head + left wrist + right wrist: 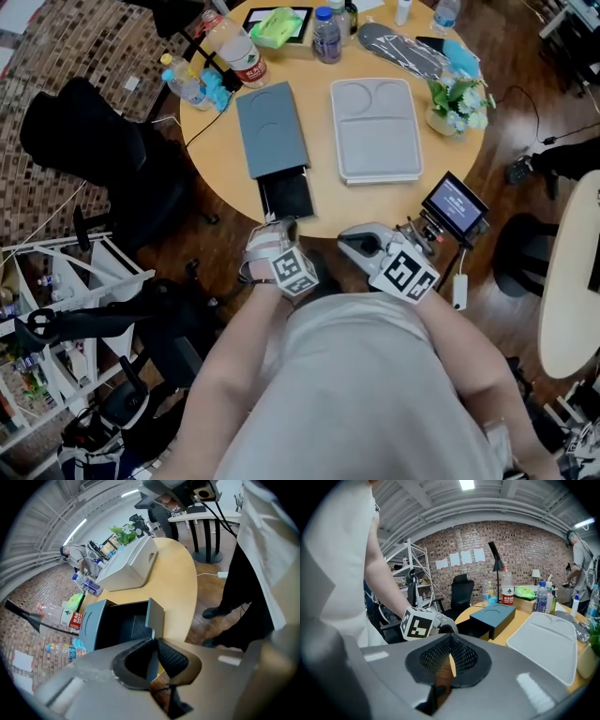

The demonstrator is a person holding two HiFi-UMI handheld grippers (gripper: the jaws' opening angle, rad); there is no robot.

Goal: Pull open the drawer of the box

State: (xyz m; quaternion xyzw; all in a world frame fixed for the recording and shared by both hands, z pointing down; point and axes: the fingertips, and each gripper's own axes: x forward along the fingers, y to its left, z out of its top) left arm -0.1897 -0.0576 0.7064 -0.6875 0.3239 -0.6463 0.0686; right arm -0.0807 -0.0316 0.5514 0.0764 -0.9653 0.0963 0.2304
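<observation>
A grey-blue box (272, 127) lies on the round wooden table (220, 155), and its dark drawer (287, 195) is drawn out toward the table's near edge. My left gripper (279, 227) is at the drawer's front. In the left gripper view the front panel (155, 613) runs down between the pads of the left gripper (153, 656), which is shut on it. The drawer's inside looks empty. My right gripper (352, 242) hangs just off the table's edge, to the right of the drawer. Its meshed pads meet with nothing between them in the right gripper view (449, 660).
A pale lidded tray (375, 127) lies right of the box. Bottles (234, 47), a green-topped box (277, 26) and a potted plant (455, 98) crowd the far side. A small screen (455, 204) is clamped at the near right edge. A black chair (84, 141) and a white shelf cart (66, 272) stand left.
</observation>
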